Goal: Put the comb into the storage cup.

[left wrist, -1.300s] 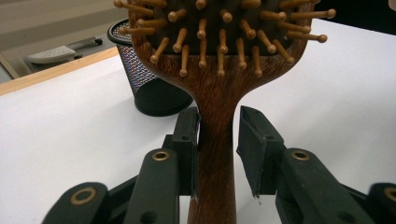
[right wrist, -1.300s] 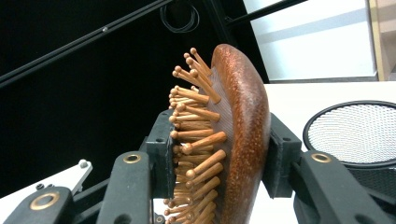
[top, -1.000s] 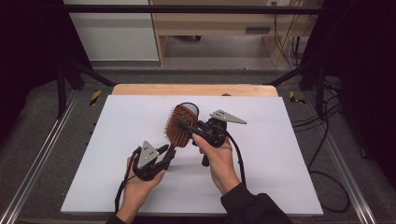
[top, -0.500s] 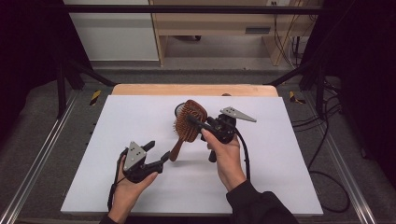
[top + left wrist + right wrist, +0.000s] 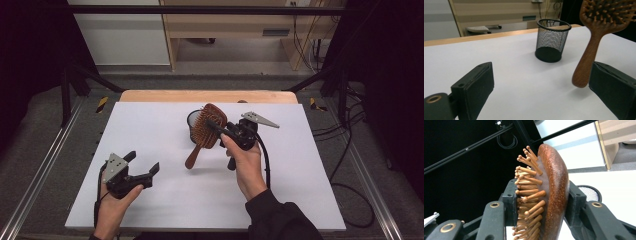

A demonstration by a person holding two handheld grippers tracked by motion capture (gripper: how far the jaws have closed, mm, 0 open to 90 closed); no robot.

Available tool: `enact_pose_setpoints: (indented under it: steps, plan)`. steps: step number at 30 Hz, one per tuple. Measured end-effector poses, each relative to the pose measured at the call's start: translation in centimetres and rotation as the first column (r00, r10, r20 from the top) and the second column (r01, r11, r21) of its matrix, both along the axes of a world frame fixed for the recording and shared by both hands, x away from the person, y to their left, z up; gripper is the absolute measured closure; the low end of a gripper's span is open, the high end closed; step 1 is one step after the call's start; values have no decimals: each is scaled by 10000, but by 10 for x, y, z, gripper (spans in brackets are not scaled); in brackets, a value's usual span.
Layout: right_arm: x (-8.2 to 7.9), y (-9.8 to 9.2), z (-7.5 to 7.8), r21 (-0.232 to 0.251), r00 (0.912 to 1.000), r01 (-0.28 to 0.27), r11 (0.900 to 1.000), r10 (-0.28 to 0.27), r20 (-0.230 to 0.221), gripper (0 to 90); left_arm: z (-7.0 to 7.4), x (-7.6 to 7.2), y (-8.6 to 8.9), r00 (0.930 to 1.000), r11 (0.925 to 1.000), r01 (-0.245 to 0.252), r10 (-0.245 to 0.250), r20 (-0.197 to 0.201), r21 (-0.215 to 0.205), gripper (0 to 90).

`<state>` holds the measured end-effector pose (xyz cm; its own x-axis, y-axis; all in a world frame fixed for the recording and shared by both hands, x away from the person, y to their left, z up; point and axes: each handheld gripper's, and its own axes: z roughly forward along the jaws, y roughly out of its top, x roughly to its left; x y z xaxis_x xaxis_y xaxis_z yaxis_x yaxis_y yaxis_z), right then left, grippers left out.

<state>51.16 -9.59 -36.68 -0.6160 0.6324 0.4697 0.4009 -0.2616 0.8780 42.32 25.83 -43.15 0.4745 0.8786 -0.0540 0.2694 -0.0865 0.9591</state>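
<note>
Near the table's (image 5: 165, 125) far edge, my right gripper (image 5: 220, 131) clamps the brush (image 5: 204, 131) head beside the cup (image 5: 193, 120); my left gripper (image 5: 142, 167), jaws just opened, holds nothing. Lowered crooked, the handle could tip the cup.

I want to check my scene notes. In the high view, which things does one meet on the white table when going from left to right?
Left tongs, open → wooden hairbrush, with the black mesh cup partly behind its head → right tongs, shut on the hairbrush head.

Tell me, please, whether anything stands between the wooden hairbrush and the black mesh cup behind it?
Nothing visible does. The right gripper holds the hairbrush by its head just in front of the mesh cup, whose mouth looks open and unblocked.
</note>
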Motion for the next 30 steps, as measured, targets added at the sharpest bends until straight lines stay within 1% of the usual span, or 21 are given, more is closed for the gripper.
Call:
enact_pose_setpoints:
  steps: [1, 2, 3, 5, 8, 9, 12, 13, 14, 15, 18, 21, 24, 27, 29, 30]
  plan:
    - [1, 0, 2, -4, 10000, 21, 10000, -21, -9, 540, -1, 1, 7, 9998, 9998, -187, 188, 41, -92, 60]
    - [1, -1, 3, 16, 10000, 26, 10000, -26, -14, 540, -1, 1, 10, 9996, 9996, -279, 280, 87, -74, 55]
    - [2, -1, 4, 11, 10000, 52, 10000, -52, 37, 540, -1, 1, 10, 9996, 9996, -279, 280, 87, -74, 55]
    - [3, -2, 8, 20, 9999, 82, 10000, -82, 72, 539, -3, 4, 17, 9989, 9990, -422, 424, 199, -119, 52]
    - [4, -3, 12, 30, 9998, 135, 9999, -135, 126, 539, -4, 5, 21, 9985, 9986, -511, 514, 196, -161, 51]
    - [6, -4, 15, -17, 9996, 196, 9998, -196, 181, 539, -6, 5, 23, 9977, 9976, -641, 646, 193, -263, 51]
    - [7, -5, 19, -37, 9995, 235, 9997, -234, 201, 539, -6, 5, 25, 9972, 9972, -707, 712, 210, -258, 51]
    - [8, -6, 24, -90, 9992, 239, 9997, -236, 311, 540, -7, 5, 26, 9970, 9970, -728, 734, 236, -251, 51]
    - [8, -6, 24, -90, 9992, 239, 9997, -236, 311, 540, -7, 6, 26, 9970, 9969, -735, 741, 219, -273, 51]
    - [10, -6, 28, -101, 9991, 265, 9996, -261, 345, 540, -7, 6, 28, 9966, 9966, -787, 793, 225, -253, 51]
    - [13, -5, 34, -173, 9987, 311, 9994, -304, 408, 540, -8, 6, 31, 9956, 9951, -910, 918, 193, -389, 51]
    - [14, -4, 38, -141, 9987, 308, 9994, -302, 412, 540, -7, 7, 33, 9948, 9944, -985, 994, 241, -388, 51]
    - [18, -5, 46, -13, 9983, 306, 9995, -305, 493, 540, -9, 9, 34, 9947, 9941, -1005, 1013, 183, -403, 51]
    - [23, -6, 51, 29, 9983, 364, 9993, -365, 463, 539, -9, 10, 35, 9947, 9942, -1011, 1018, 169, -376, 51]
    - [27, -6, 54, 111, 9981, 418, 9991, -423, 457, 539, -8, 8, 35, 9947, 9946, -972, 983, 298, -370, 51]
    - [27, -6, 54, 111, 9981, 418, 9991, -423, 457, 539, -8, 8, 35, 9947, 9946, -972, 983, 298, -370, 51]
